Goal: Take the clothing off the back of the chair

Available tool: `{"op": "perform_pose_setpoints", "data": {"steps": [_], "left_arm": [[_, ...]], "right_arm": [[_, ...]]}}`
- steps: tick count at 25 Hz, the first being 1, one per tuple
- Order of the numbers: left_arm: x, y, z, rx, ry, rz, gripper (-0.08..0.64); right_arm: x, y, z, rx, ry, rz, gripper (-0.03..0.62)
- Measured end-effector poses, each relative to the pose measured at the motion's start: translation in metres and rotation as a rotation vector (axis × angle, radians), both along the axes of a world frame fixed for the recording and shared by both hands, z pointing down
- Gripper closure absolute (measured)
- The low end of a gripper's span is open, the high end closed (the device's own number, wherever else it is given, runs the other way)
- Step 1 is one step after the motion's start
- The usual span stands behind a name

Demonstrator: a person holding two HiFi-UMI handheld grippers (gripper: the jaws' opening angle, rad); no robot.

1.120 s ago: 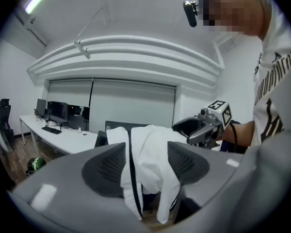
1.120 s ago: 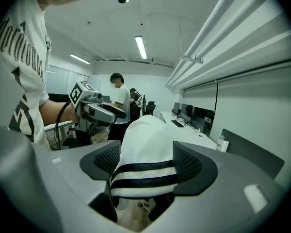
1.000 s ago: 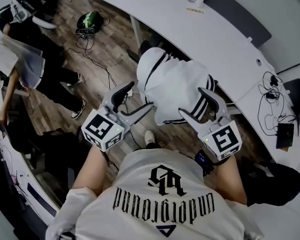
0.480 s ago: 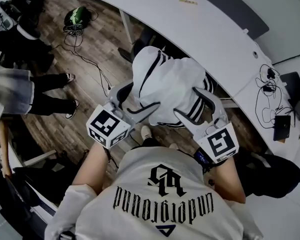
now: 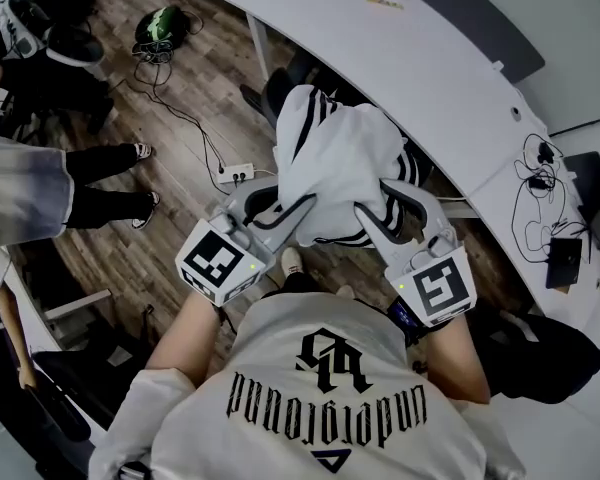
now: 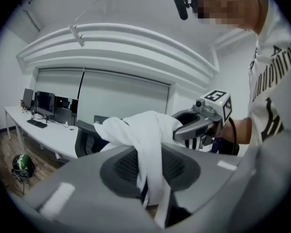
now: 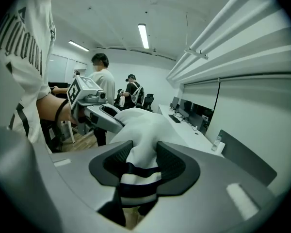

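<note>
A white garment with dark stripes (image 5: 335,158) hangs over the back of a dark office chair (image 5: 280,90) in front of me. My left gripper (image 5: 292,198) is at the garment's left side. Its jaws are closing, and a fold of the white cloth (image 6: 146,130) is pinched between them. My right gripper (image 5: 376,198) is at the right side, its jaws also closing on the striped hem (image 7: 136,176). In the left gripper view the right gripper (image 6: 199,125) shows behind the cloth. The left gripper (image 7: 104,116) shows in the right gripper view.
A long curved white desk (image 5: 410,78) runs behind the chair, with cables (image 5: 535,183) on its right end. A power strip (image 5: 238,175) and a green helmet (image 5: 158,28) lie on the wood floor. People (image 5: 40,183) stand at the left. A black bag (image 5: 540,363) sits at my right.
Both grippers' jaws have narrowed onto the garment, and the cloth is now bunched between them. The left gripper moved in toward the garment. The people at the left shifted.
</note>
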State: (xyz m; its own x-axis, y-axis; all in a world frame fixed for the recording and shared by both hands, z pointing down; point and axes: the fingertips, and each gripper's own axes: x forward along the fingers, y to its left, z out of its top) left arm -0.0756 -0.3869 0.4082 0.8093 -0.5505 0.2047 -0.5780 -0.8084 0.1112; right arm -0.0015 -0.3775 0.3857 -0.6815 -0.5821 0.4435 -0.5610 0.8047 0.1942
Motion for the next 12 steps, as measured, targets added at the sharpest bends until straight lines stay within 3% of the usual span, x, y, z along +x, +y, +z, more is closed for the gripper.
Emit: {"op": "perform_pose_setpoints", "data": {"steps": [5, 12], "left_arm": [[0.008, 0.018, -0.014, 0.023, -0.003, -0.019, 0.448], [0.036, 0.06, -0.036, 0.055, -0.025, -0.049, 0.453]], "right_arm": [[0.003, 0.011, -0.014, 0.051, -0.038, -0.02, 0.524], [0.028, 0.049, -0.033, 0.103, -0.078, -0.064, 0.532]]}}
